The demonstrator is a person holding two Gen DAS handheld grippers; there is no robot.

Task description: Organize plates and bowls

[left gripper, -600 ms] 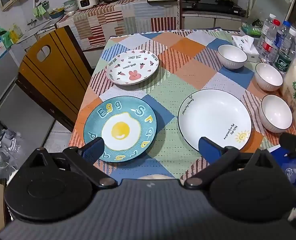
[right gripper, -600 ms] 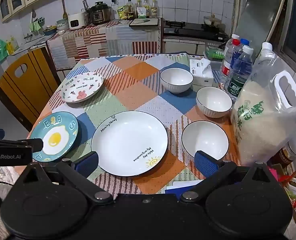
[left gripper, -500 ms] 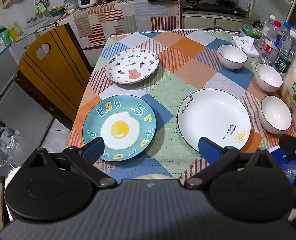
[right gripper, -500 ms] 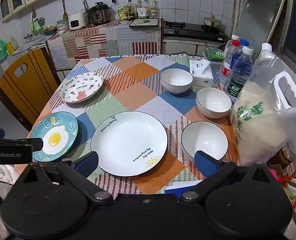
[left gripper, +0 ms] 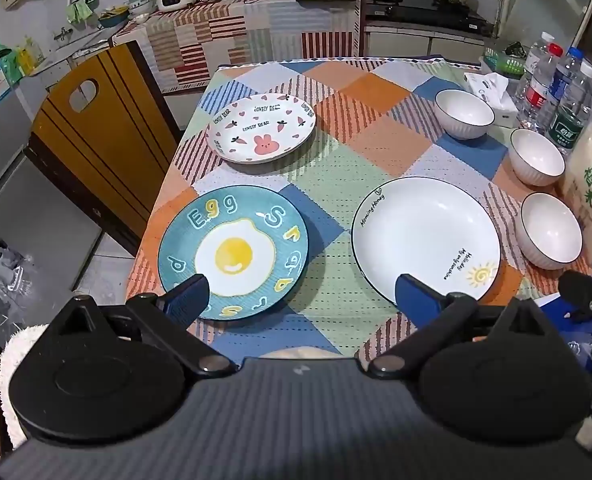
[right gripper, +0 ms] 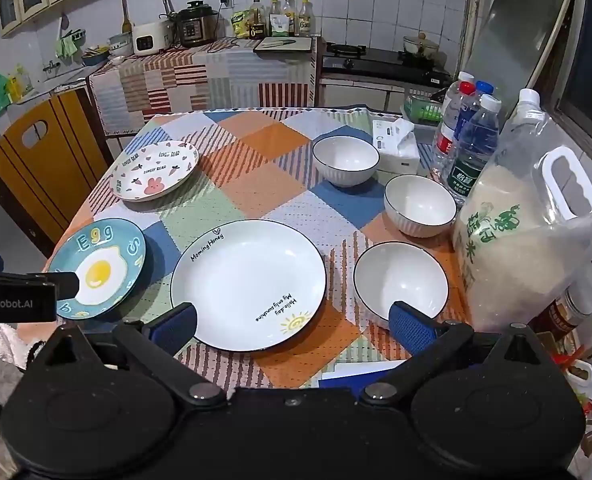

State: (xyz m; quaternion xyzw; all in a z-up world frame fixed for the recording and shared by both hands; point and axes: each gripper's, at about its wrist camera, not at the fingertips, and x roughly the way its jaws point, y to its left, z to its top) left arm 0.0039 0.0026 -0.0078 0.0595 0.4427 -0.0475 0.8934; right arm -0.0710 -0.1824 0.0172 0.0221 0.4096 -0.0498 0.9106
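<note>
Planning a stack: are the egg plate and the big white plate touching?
Apart. The left wrist view shows a strip of tablecloth between the egg plate and the big white plate.

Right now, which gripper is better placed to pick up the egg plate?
Left. The left gripper is open with one fingertip over the egg plate; the right gripper faces the white plate.

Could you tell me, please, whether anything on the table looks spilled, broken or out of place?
Nothing stands out. The egg plate, bunny plate and white plate lie flat and apart, the three bowls sit upright and empty, and no spill shows on the tablecloth.
</note>
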